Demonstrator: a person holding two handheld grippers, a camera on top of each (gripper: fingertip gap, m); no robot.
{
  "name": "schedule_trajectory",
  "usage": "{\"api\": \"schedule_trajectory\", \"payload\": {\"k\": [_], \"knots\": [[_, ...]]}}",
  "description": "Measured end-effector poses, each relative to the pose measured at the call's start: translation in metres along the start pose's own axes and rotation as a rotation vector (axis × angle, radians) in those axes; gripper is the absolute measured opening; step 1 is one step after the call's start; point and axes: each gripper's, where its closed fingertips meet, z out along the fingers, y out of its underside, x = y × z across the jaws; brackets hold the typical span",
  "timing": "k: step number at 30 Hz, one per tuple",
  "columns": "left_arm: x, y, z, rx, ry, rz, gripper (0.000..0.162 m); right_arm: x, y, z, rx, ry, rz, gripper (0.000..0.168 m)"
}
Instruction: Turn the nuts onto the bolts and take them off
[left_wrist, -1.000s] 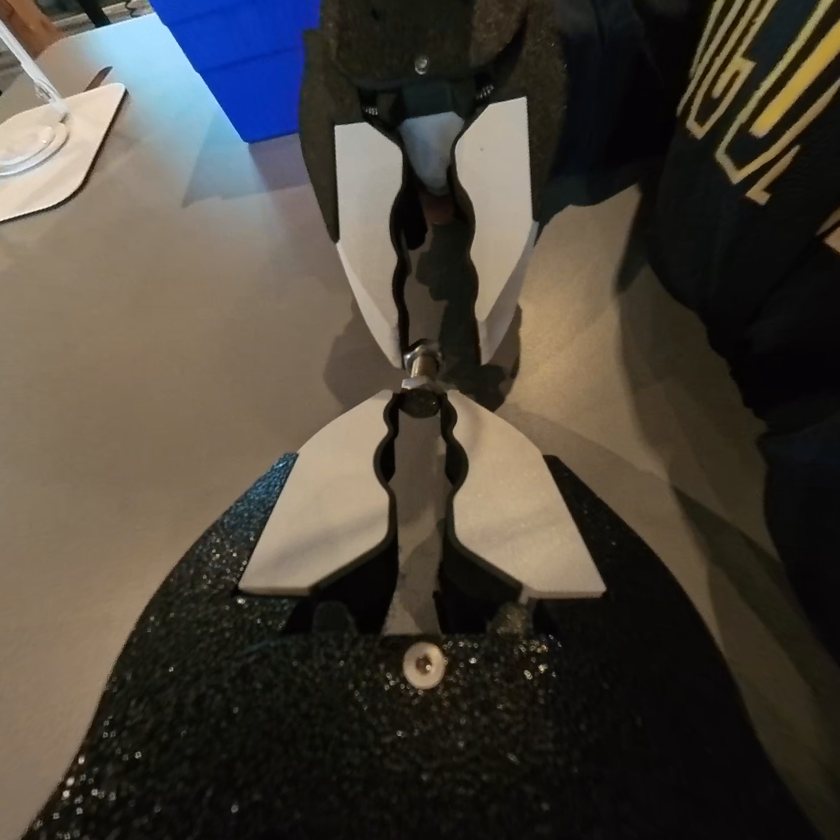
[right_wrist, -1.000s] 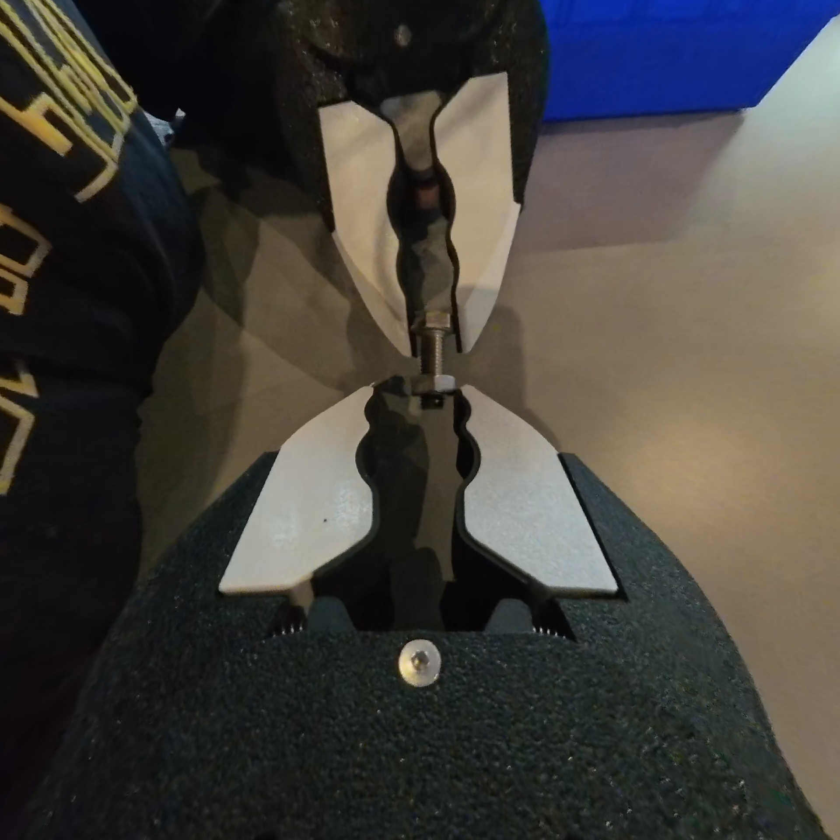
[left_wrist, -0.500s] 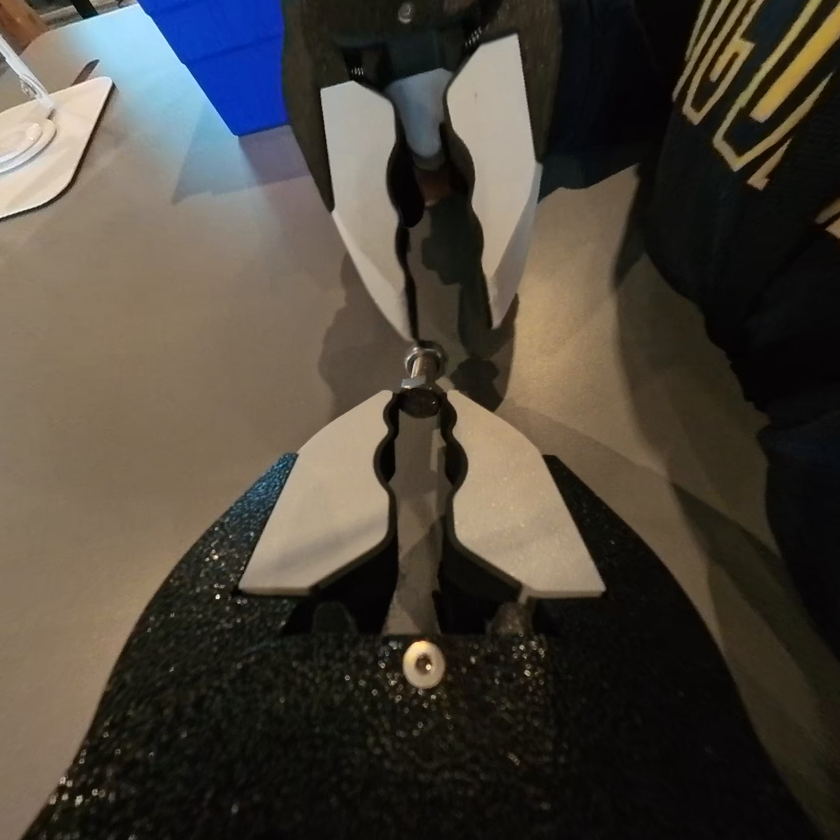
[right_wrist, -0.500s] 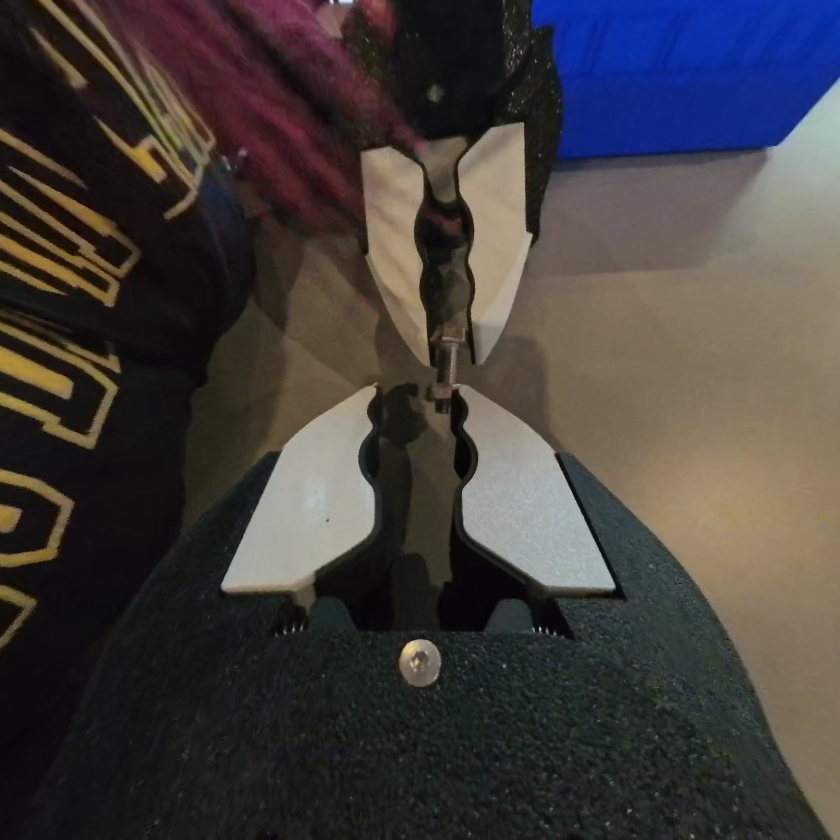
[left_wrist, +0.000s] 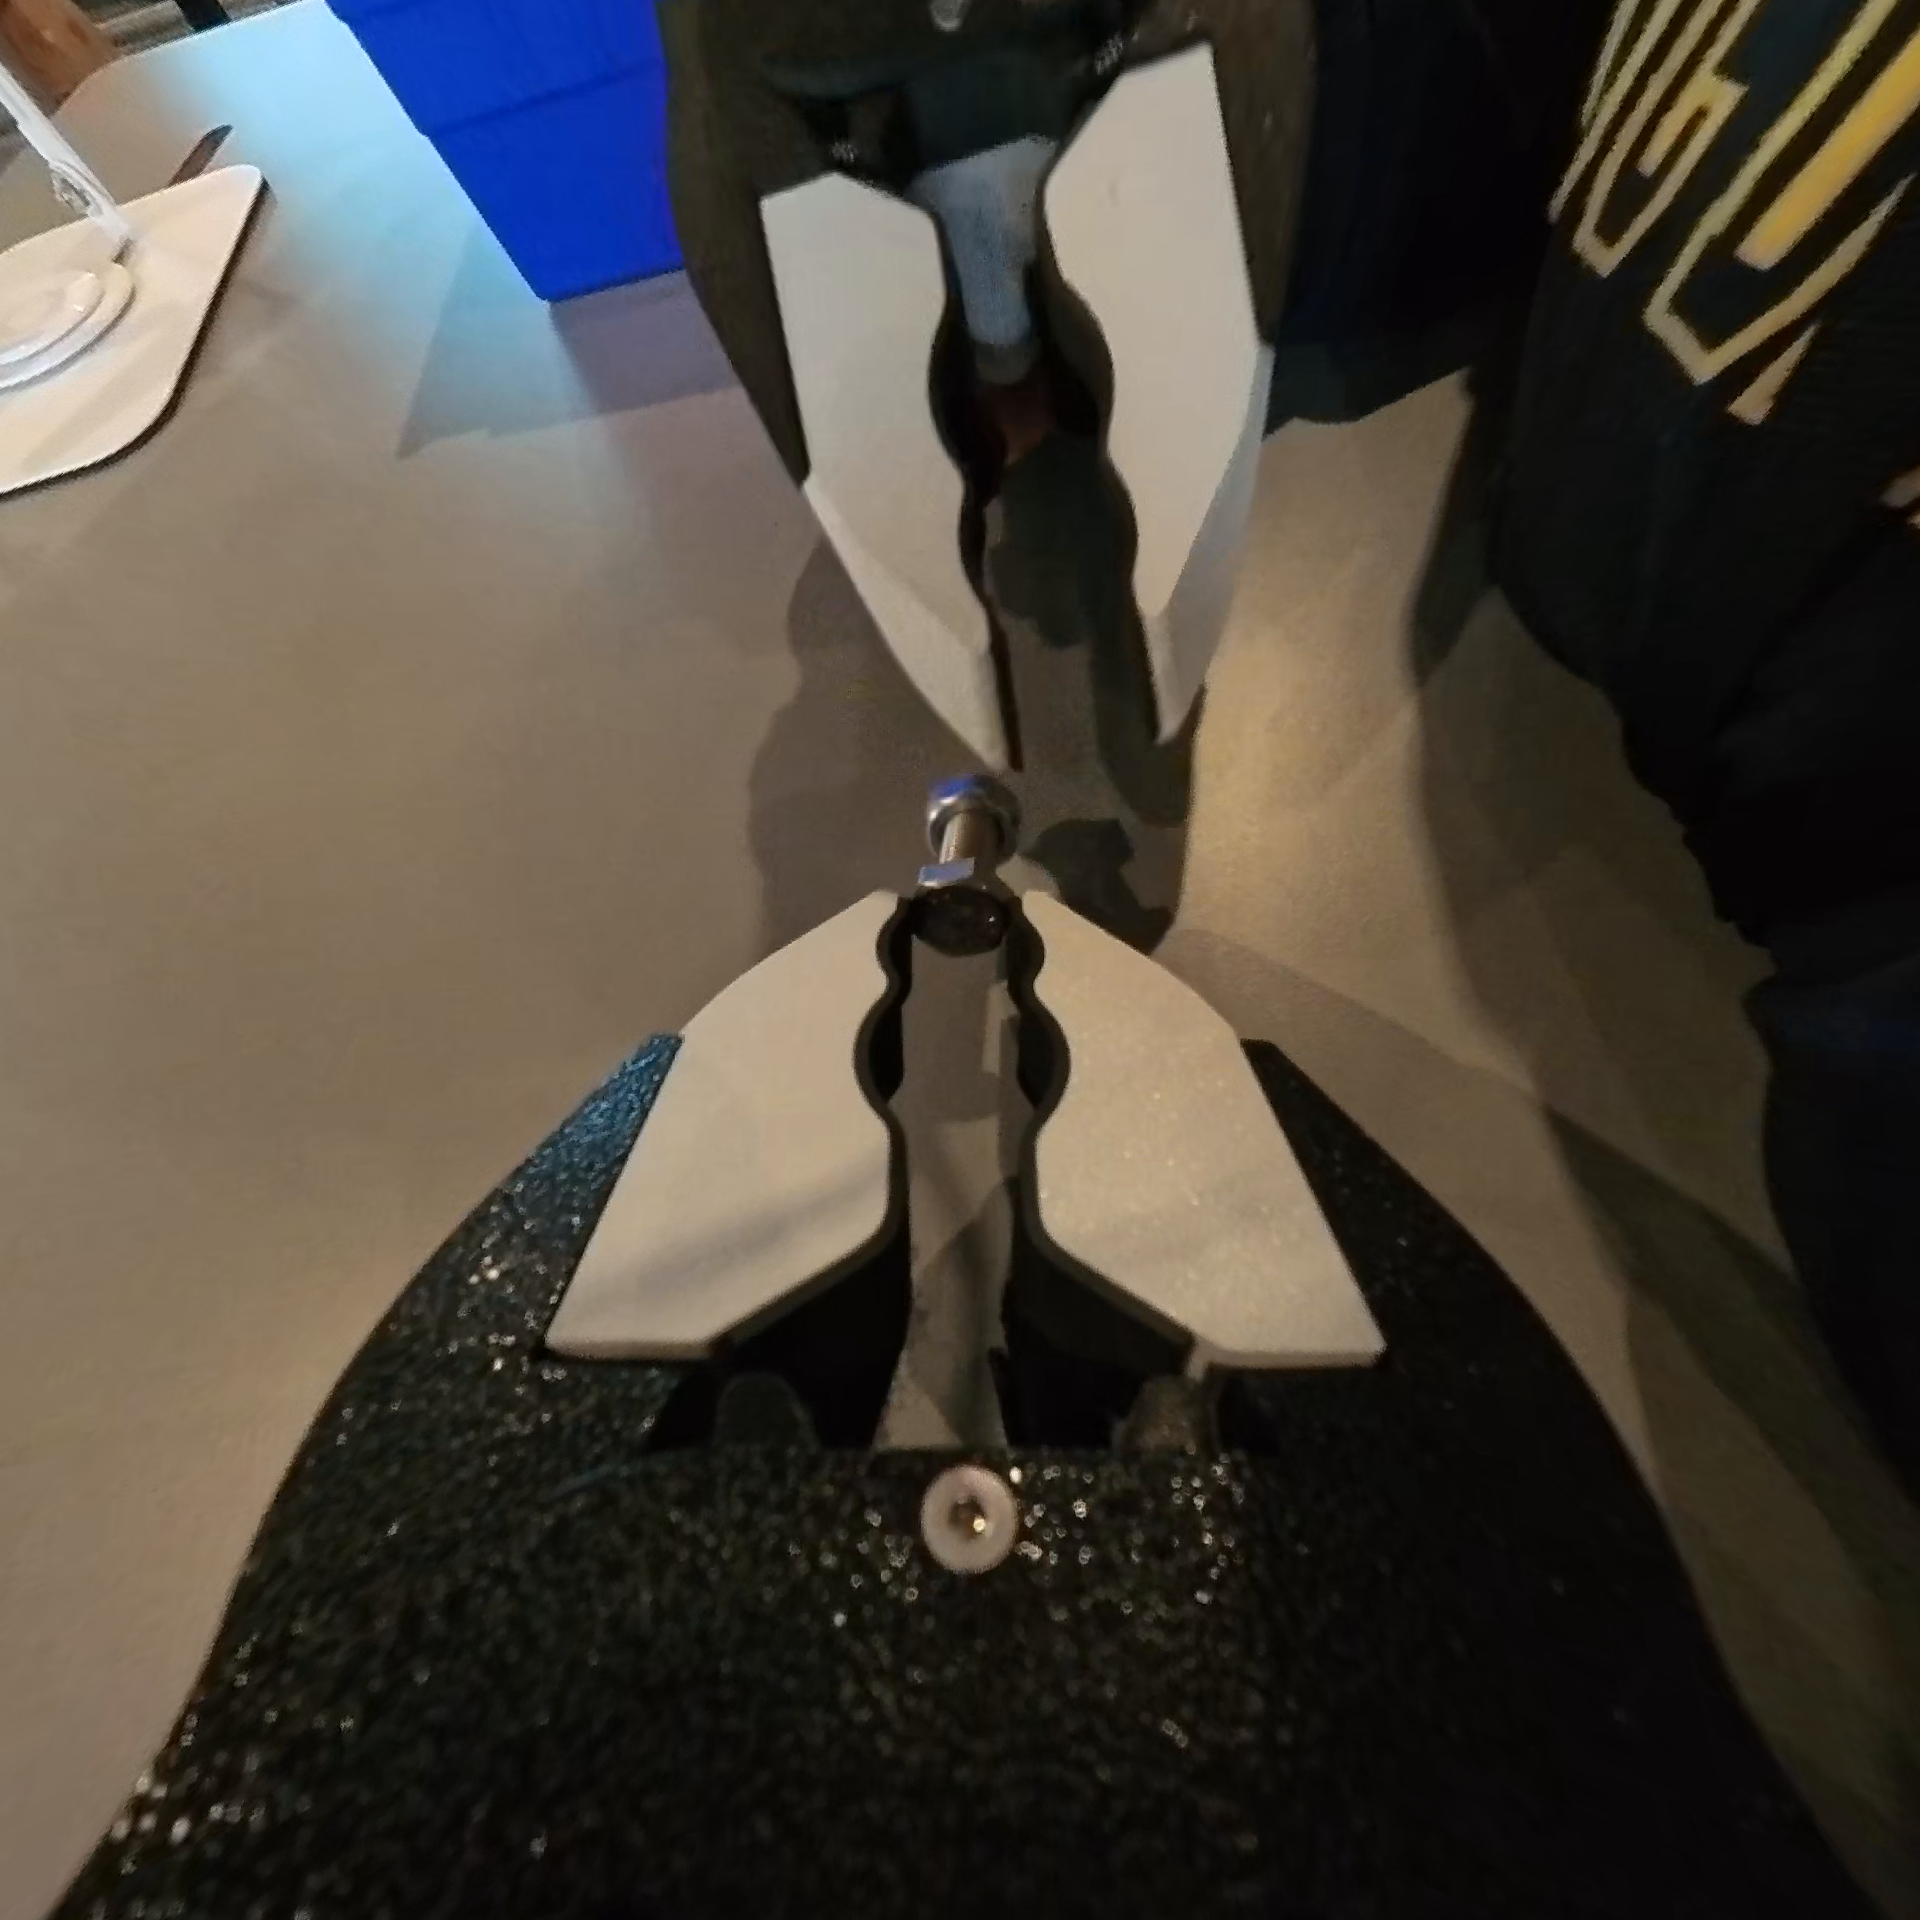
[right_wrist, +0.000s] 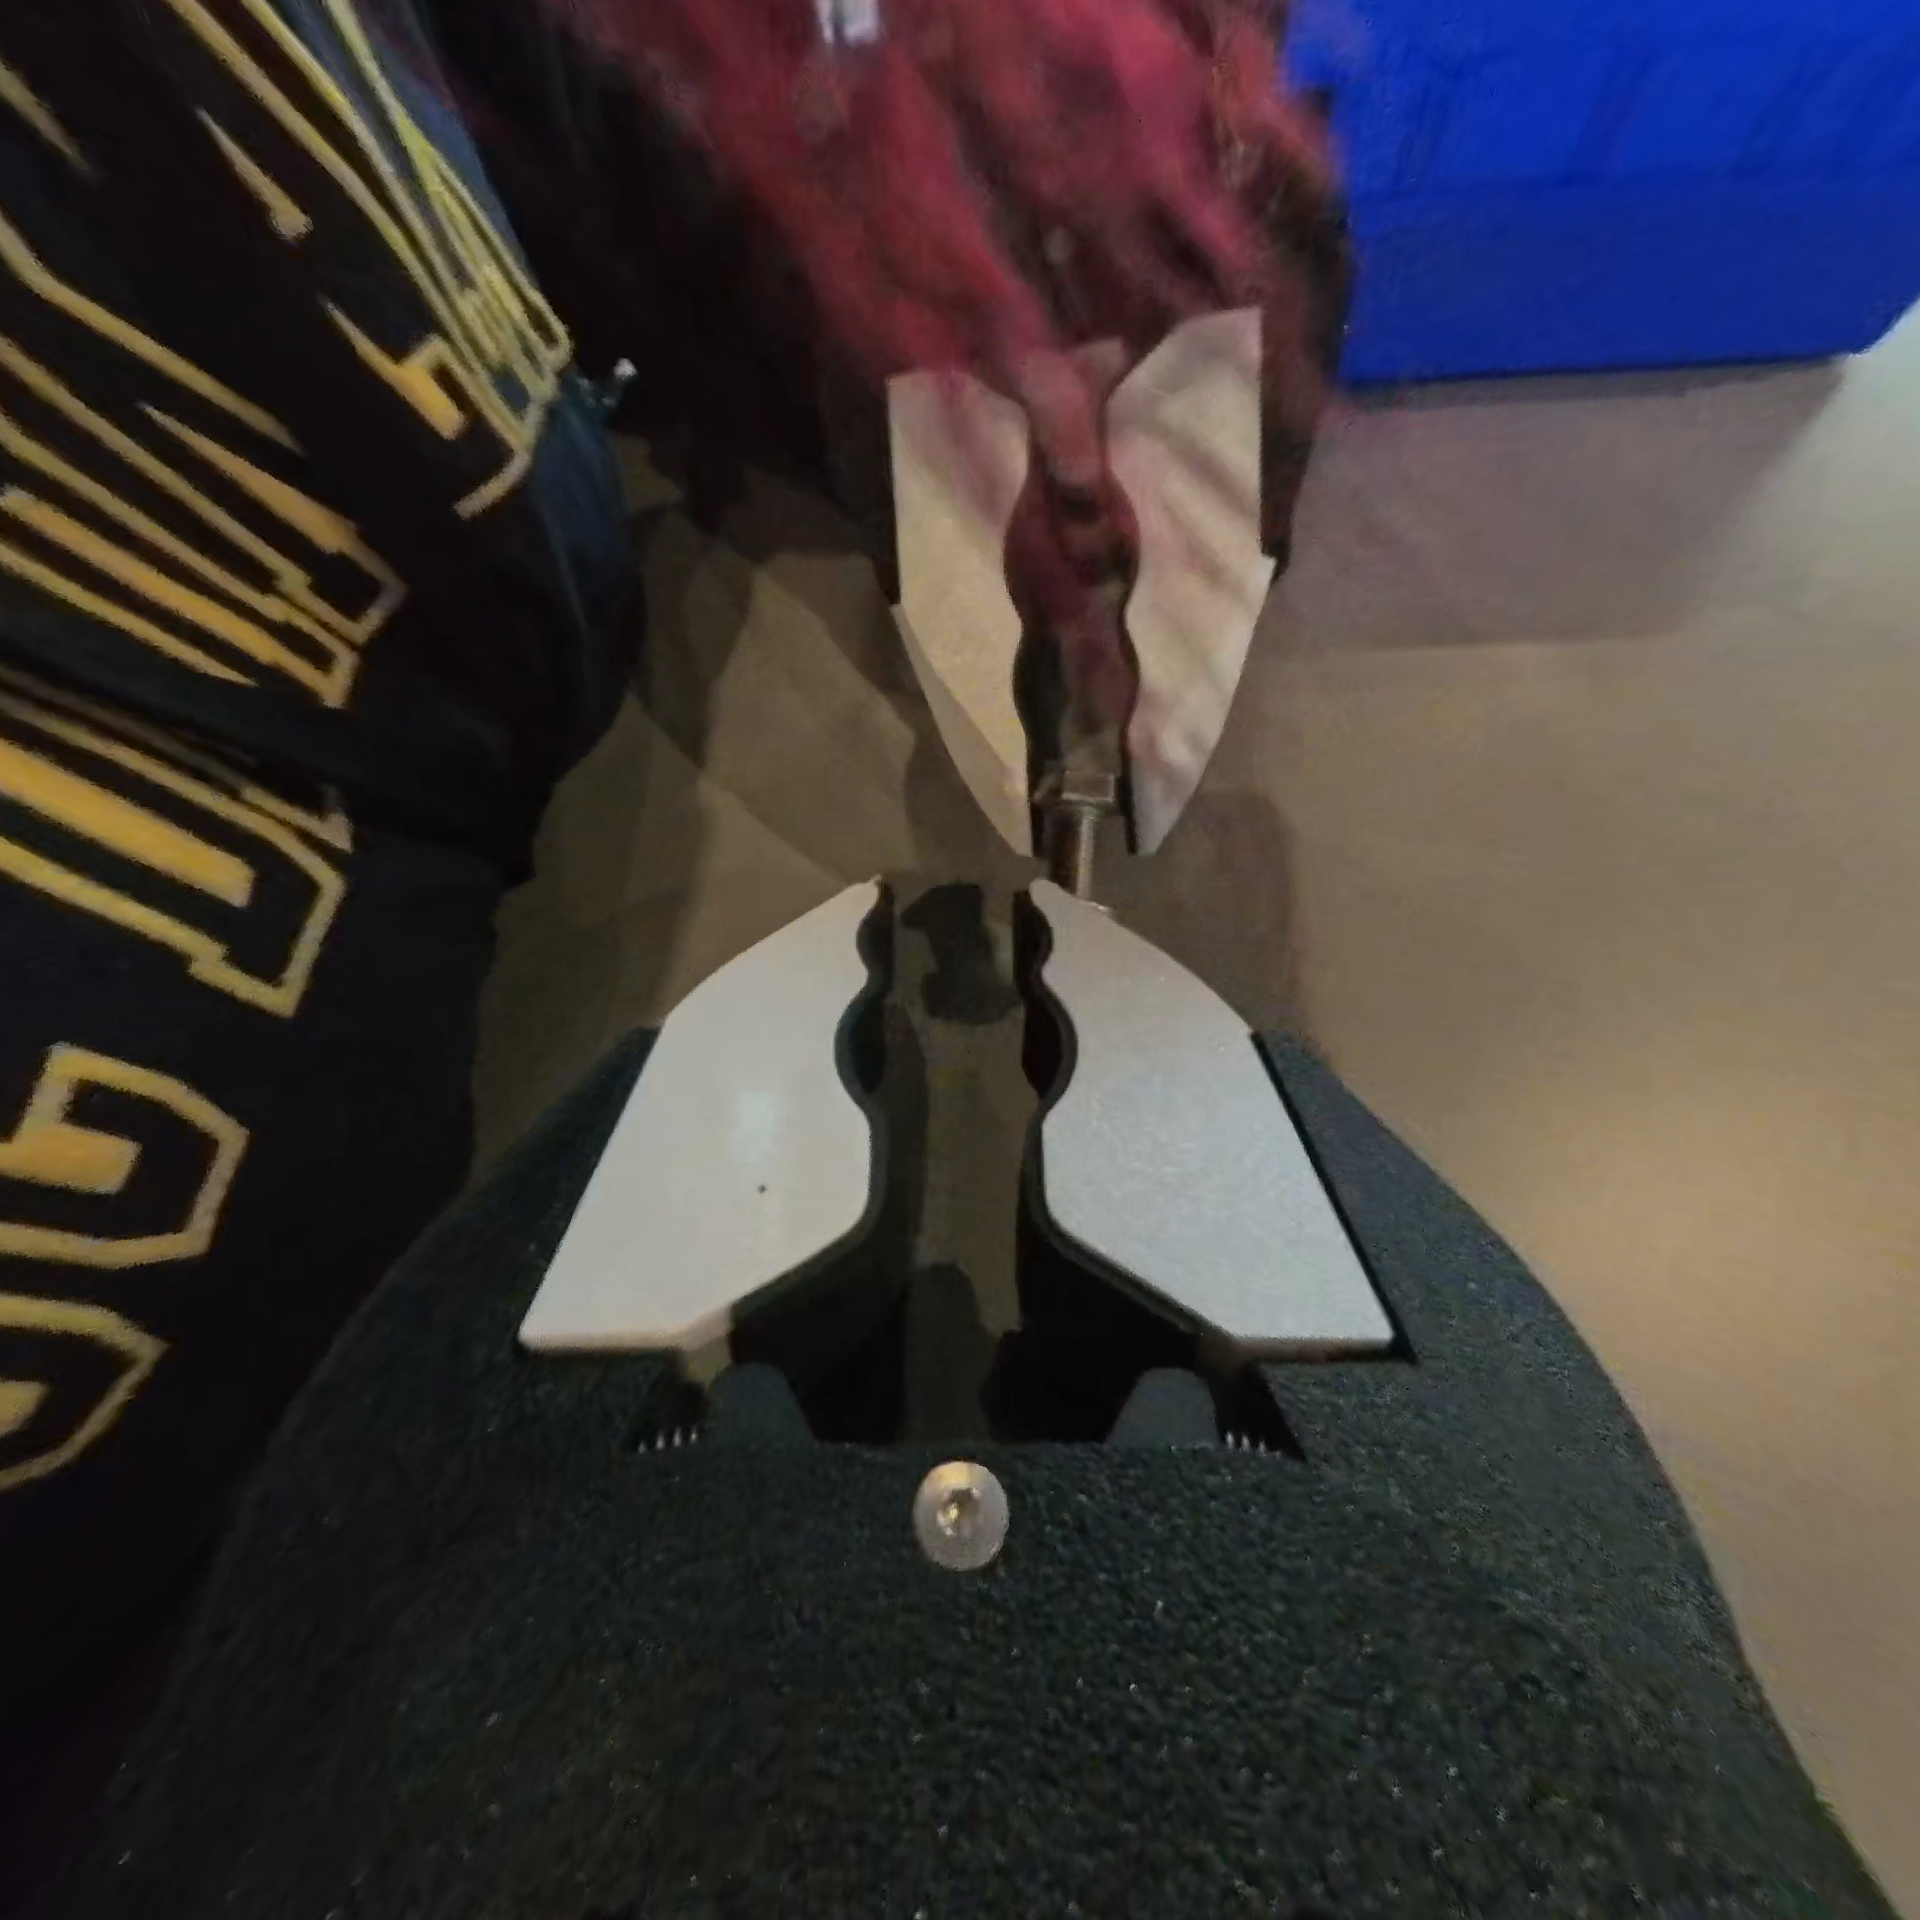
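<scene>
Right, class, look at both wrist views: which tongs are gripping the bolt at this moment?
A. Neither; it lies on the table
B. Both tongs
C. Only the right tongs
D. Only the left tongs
D: the left tongs are closed on the head end of the bolt, while the right tongs stand apart just beyond its free end, with nothing between them.

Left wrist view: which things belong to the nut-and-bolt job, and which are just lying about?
Job: bolt, clamped in the left gripper; nut on its far end; open right gripper just beyond.
Lying about: blue bin; white board bearing a clear stand; the grey table itself.
</scene>
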Motion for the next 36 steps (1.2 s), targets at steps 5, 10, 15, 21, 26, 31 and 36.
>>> {"api": "schedule_trajectory", "payload": {"k": [5,10,15,21,26,31,36], "knots": [[0.001,0.000,0.000,0.003,0.009,0.003,0.016,0.010,0.002,0.003,-0.012,0.092,-0.014,0.041],[0.001,0.000,0.000,0.003,0.003,0.002,0.016,0.007,0.006,0.007,-0.050,0.085,-0.032,0.042],[0.000,0.001,0.001,-0.001,0.001,-0.005,0.016,0.002,0.000,-0.003,-0.020,0.023,-0.037,0.020],[0.002,0.001,0.001,-0.004,0.007,0.012,0.016,0.012,0.008,0.005,-0.064,0.130,-0.063,0.049],[0.001,0.000,0.001,0.005,0.007,-0.001,0.016,0.006,0.011,0.007,-0.092,0.093,-0.077,0.045],[0.000,0.001,0.002,-0.004,-0.001,0.001,0.016,0.005,0.002,-0.003,-0.050,0.086,-0.087,0.026],[0.001,0.001,0.002,-0.002,0.003,0.008,0.016,0.012,0.011,0.007,-0.098,0.145,-0.098,0.050]]}}
